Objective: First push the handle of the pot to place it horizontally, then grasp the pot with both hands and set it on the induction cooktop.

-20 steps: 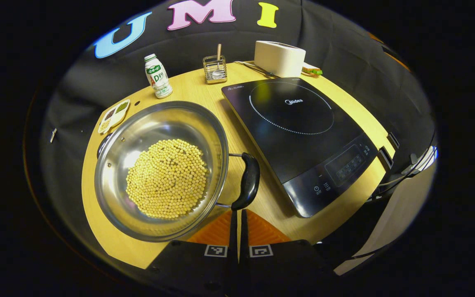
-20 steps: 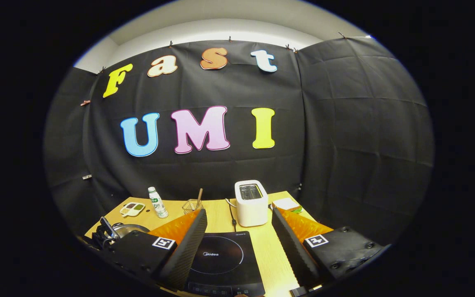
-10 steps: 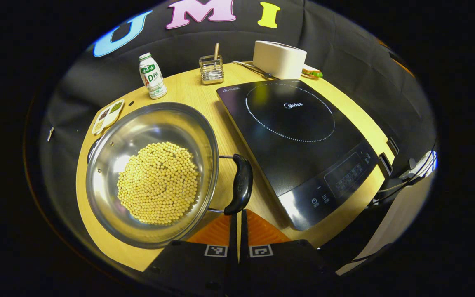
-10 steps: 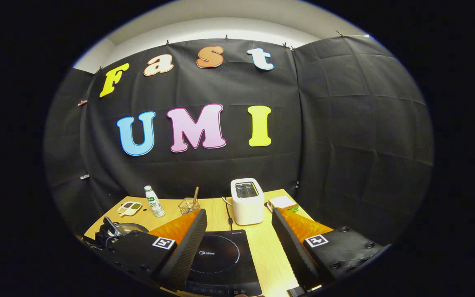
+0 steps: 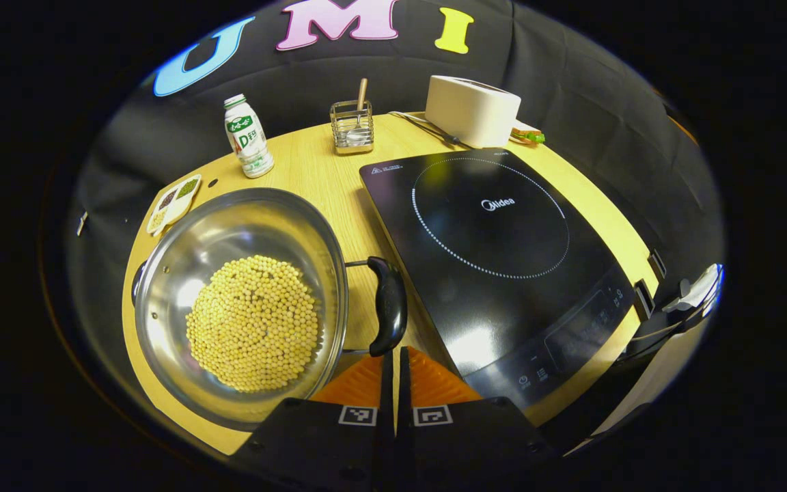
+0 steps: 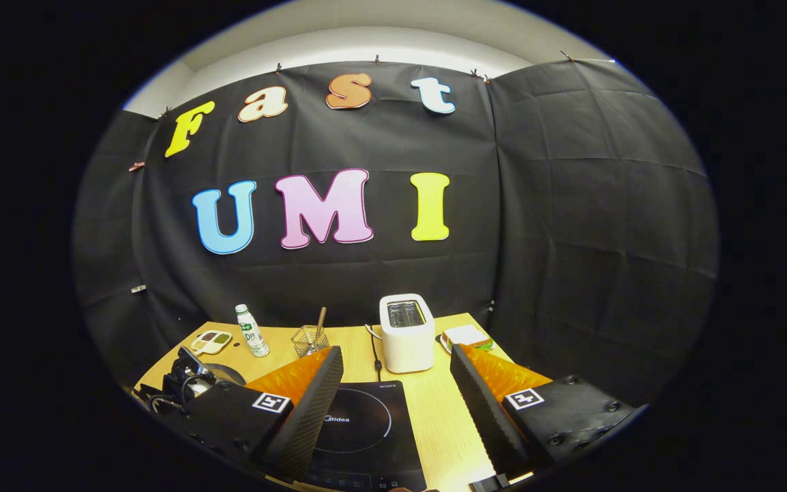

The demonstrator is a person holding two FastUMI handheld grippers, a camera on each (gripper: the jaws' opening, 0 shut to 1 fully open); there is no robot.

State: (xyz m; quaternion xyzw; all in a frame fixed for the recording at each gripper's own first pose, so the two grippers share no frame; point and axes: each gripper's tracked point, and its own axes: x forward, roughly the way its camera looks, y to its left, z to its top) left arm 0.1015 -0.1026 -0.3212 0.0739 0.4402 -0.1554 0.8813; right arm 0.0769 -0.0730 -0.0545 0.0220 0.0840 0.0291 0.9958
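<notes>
In the left gripper view a steel pot [image 5: 243,232] holding yellow beans [image 5: 253,322] sits on the wooden table, left of the black induction cooktop [image 5: 496,232]. Its black side handle [image 5: 388,304] points toward the cooktop. My left gripper [image 5: 393,352] is shut, with nothing between its fingers, and its tips touch the near end of that handle. The pot's far handle [image 5: 136,280] peeks out at the left rim. In the right gripper view my right gripper [image 6: 397,355] hangs open above the cooktop [image 6: 359,427], well apart from the pot. The left gripper [image 6: 188,379] shows at lower left.
At the table's back stand a small bottle [image 5: 246,137], a wire holder with a stick [image 5: 352,126], a white toaster [image 5: 473,109] with its cord, and a sandwich [image 5: 527,134]. A small divided dish [image 5: 173,203] lies behind the pot. The booth's black wall surrounds the table.
The pot and its handle have shifted left and turned a little while my shut left gripper stays against the handle's near end. The right gripper's view has drifted only slightly.
</notes>
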